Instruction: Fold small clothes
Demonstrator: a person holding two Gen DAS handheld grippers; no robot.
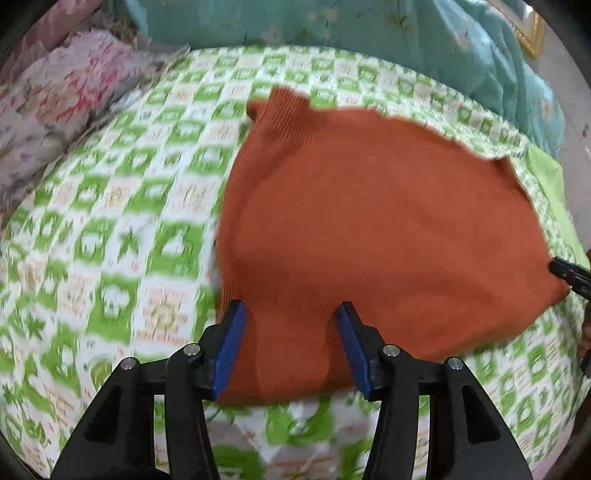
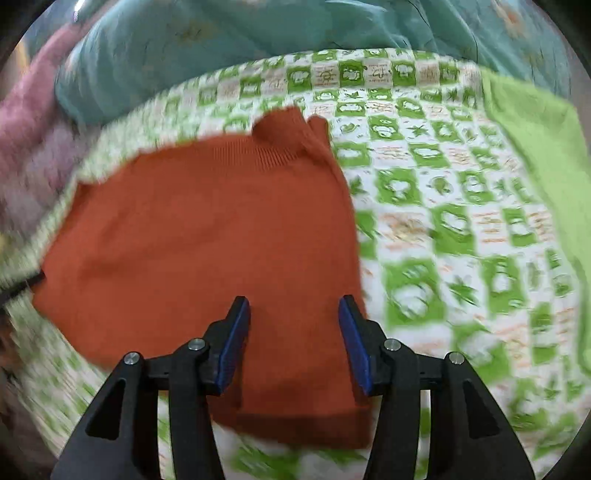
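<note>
A rust-orange knit sweater lies spread flat on a green-and-white checked bedsheet, with its ribbed collar at the far side. My left gripper hovers over the sweater's near left hem, open, with the cloth lying below the gap and the blue pads apart from it. My right gripper stands open over the near right hem of the sweater. The right gripper's black tip shows at the sweater's right corner in the left wrist view. Both views are blurred.
A teal floral quilt is bunched along the far side of the bed. Pink floral bedding is piled at the far left. A plain bright-green cloth lies at the bed's right edge. A gilt frame shows at the far right.
</note>
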